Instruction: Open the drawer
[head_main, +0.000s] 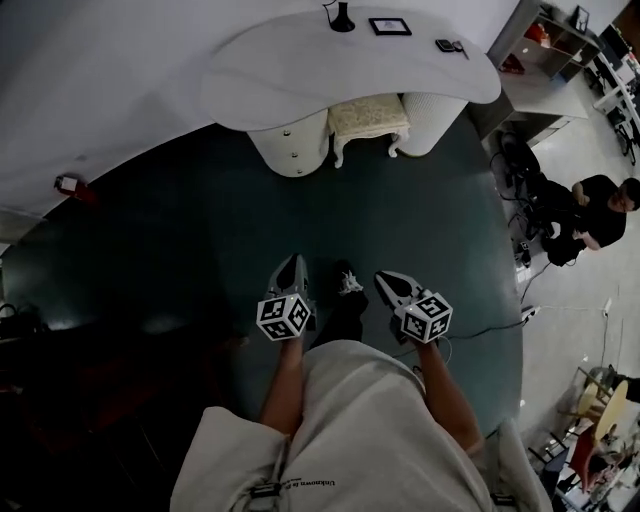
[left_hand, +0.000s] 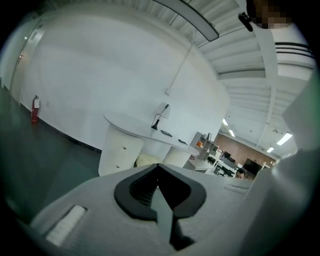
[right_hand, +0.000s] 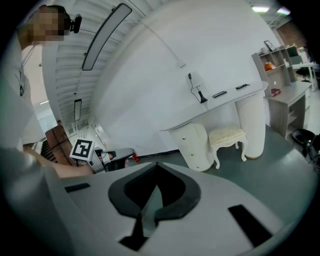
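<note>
A white curved desk (head_main: 300, 70) stands against the far wall, well away from me across the dark floor. Its left rounded pedestal holds the drawers (head_main: 290, 140) with small knobs, also seen in the left gripper view (left_hand: 120, 150) and the right gripper view (right_hand: 192, 145). All the drawers look closed. My left gripper (head_main: 290, 264) (left_hand: 158, 172) and right gripper (head_main: 385, 281) (right_hand: 156, 170) are held side by side in front of my body, pointing toward the desk. Both are shut with nothing between the jaws.
A cushioned stool (head_main: 368, 120) sits under the desk between the two pedestals. A lamp (head_main: 342, 18) and a picture frame (head_main: 389, 26) rest on top. A red fire extinguisher (head_main: 68, 185) stands at the left wall. A seated person (head_main: 590, 210) and shelves are at the right.
</note>
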